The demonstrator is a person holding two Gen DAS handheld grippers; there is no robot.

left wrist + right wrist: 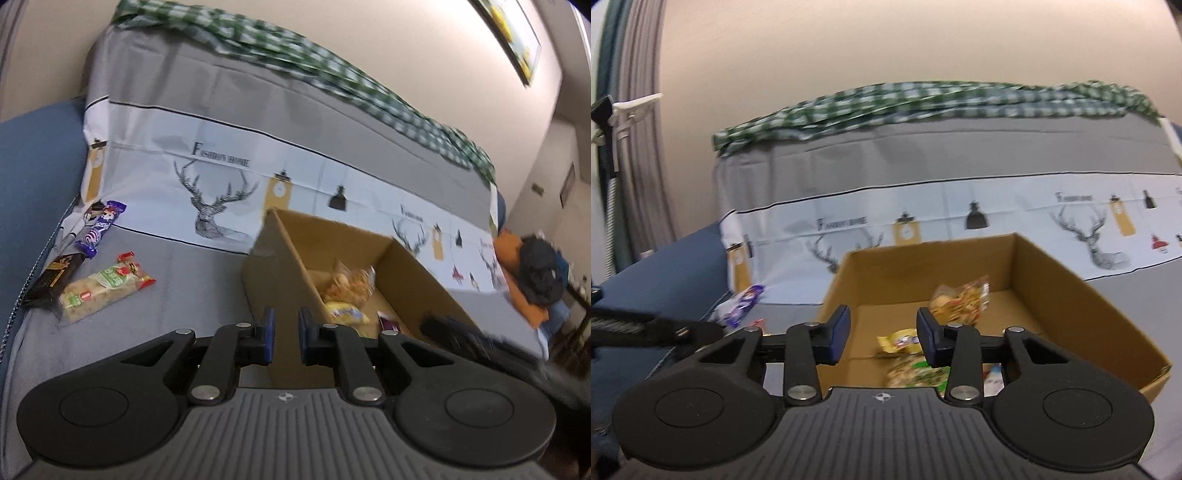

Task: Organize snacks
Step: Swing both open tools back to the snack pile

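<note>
Left wrist view: on the grey sofa cover (pixel 177 266) lie a black packet (pixel 51 280), a purple candy wrapper (pixel 99 229) and a green-labelled cracker pack (pixel 103 291); right of them the cardboard box (pixel 280 266) holds several snacks. The left gripper (pixel 286 325) is narrow, with nothing between its pads. The right gripper (pixel 882 332) stands partly open and empty over the box.

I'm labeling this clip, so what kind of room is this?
Probably a living room at home: a sofa under a gray deer-print cover, a framed picture on the wall, and a snack box on the seat.
</note>
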